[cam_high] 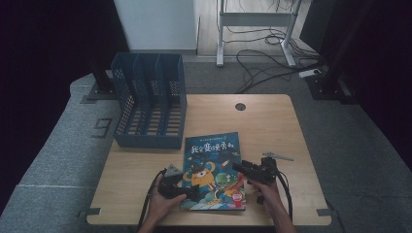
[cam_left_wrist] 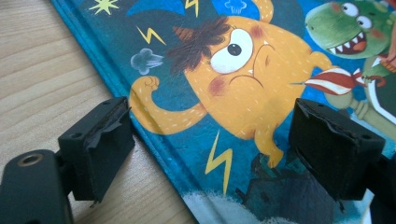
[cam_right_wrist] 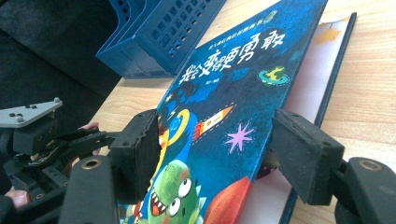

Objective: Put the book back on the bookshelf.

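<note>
A children's book (cam_high: pixel 214 160) with a blue cover, an orange monster and a green dinosaur lies on the wooden table (cam_high: pixel 272 126) near its front edge. My left gripper (cam_high: pixel 192 191) sits at the book's lower left corner. In the left gripper view its jaws (cam_left_wrist: pixel 212 116) stand wide open, astride the spine edge, one jaw on the wood and one over the cover (cam_left_wrist: pixel 243 70). My right gripper (cam_high: pixel 238 167) is at the book's right edge. The front cover (cam_right_wrist: pixel 233 79) is raised off a white page (cam_right_wrist: pixel 303 93) and passes between its open jaws (cam_right_wrist: pixel 215 126).
A blue slotted file rack (cam_high: pixel 150 102) stands at the back left of the table, just behind the book. A round cable hole (cam_high: pixel 240 106) sits at the table's far middle. Cables and a desk frame lie on the floor beyond.
</note>
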`<control>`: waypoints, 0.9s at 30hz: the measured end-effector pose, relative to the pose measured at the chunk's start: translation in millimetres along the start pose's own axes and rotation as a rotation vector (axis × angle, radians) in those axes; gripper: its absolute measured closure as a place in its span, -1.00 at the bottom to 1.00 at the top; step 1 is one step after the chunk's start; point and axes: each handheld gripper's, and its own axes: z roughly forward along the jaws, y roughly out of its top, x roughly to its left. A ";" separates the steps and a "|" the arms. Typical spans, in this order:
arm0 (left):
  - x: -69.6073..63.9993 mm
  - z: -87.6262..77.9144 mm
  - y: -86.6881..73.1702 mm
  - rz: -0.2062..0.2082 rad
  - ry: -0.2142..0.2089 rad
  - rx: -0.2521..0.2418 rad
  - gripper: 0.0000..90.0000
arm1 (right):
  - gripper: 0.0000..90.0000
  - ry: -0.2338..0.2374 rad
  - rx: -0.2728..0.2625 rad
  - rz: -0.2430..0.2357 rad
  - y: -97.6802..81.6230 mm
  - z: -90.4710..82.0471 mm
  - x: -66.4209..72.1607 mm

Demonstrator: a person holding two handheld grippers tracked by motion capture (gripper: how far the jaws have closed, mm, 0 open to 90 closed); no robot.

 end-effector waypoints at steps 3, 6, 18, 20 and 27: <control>0.1 0.0 0.0 -0.003 0.000 -0.002 -0.70 | -0.25 0.009 0.004 0.008 -0.2 -1.3 0.1; -0.2 0.1 -0.1 -0.002 0.002 -0.001 -0.71 | -0.22 0.029 0.007 0.020 -0.3 -2.9 1.0; 0.2 0.1 0.0 -0.002 0.007 -0.001 -0.73 | -0.18 0.055 0.043 0.089 -2.7 -1.8 -6.6; 0.1 0.1 -0.1 -0.001 0.008 -0.001 -0.73 | -0.17 0.064 0.052 0.102 -2.9 -2.1 -6.3; 0.6 -0.3 -0.2 0.002 0.004 0.000 -0.73 | -0.10 0.002 0.123 -0.006 -11.3 18.4 7.6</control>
